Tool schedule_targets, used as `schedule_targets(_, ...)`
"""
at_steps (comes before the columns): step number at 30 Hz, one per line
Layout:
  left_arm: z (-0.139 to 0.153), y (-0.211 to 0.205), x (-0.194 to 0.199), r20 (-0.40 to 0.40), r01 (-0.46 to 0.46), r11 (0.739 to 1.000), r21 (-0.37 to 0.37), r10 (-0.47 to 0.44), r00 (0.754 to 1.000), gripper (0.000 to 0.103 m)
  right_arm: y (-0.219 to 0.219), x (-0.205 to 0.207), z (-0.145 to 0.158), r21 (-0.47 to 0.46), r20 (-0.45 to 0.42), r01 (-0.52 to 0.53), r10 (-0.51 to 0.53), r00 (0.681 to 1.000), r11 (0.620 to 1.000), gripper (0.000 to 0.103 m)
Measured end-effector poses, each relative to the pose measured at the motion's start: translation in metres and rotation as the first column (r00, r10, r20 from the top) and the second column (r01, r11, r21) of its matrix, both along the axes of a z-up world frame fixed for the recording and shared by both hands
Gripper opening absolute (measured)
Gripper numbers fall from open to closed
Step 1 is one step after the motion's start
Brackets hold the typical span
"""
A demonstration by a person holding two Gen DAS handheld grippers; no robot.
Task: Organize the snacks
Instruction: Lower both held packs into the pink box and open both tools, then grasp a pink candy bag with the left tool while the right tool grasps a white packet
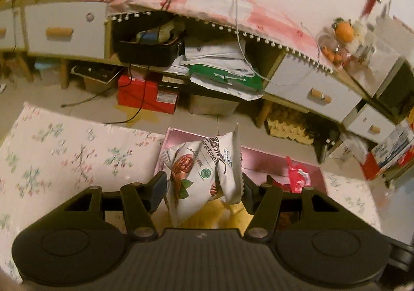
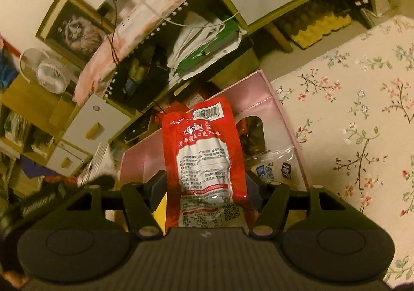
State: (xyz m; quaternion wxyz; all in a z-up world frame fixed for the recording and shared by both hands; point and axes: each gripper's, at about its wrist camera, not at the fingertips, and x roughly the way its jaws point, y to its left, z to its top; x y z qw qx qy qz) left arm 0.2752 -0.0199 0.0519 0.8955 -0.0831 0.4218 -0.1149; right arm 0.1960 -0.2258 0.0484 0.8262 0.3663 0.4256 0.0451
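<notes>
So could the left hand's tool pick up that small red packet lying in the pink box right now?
Probably not yet. The left gripper has its jaws already shut on the white pecan packet, so nothing is free to grab the red packet in the pink box. The path itself looks open.

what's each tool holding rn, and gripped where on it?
Left tool is shut on the white pecan kernels packet, pinched across its lower body. Right tool is shut on the red snack pouch, clamped across its lower half.
</notes>
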Motion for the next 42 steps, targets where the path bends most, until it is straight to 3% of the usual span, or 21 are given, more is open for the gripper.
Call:
schedule_targets(4,-0.009,-0.007,0.006,0.006,-0.003,0.998,0.06,0.003,1.0,0.07,0.002,0.0,0.002,-0.01,-0.01,0.01,-0.01,1.0,1.0,0.063)
schedule_targets(6,-0.011,-0.001,0.004,0.013,-0.009,0.999,0.051,0.009,1.0,0.073,0.001,-0.004,0.006,-0.018,0.0,0.015,-0.015,1.0,1.0,0.068)
schedule_targets(11,0.001,0.011,-0.005,0.015,-0.008,1.0,-0.009,0.008,1.0,0.074,-0.001,-0.009,0.013,-0.08,0.03,0.011,-0.008,1.0,0.997,0.069)
schedule_targets(19,0.025,0.028,-0.028,0.019,-0.007,1.0,-0.023,0.007,1.0,0.074,-0.009,-0.019,0.03,-0.129,-0.011,-0.011,0.01,1.0,0.992,0.069)
schedule_targets(28,0.037,0.037,-0.078,-0.062,0.025,1.0,-0.008,-0.025,0.998,0.074,-0.014,-0.048,0.057,-0.16,-0.048,-0.074,0.068,0.997,0.984,0.069)
schedule_targets(36,0.041,0.028,-0.124,-0.12,0.078,0.997,0.006,-0.077,0.99,0.075,-0.01,-0.078,0.082,-0.188,-0.031,-0.137,0.134,0.991,0.973,0.069)
schedule_targets(42,0.026,0.018,-0.152,-0.177,0.129,0.991,0.036,-0.121,0.977,0.077,-0.012,-0.097,0.084,-0.209,-0.026,-0.172,0.17,0.985,0.963,0.071)
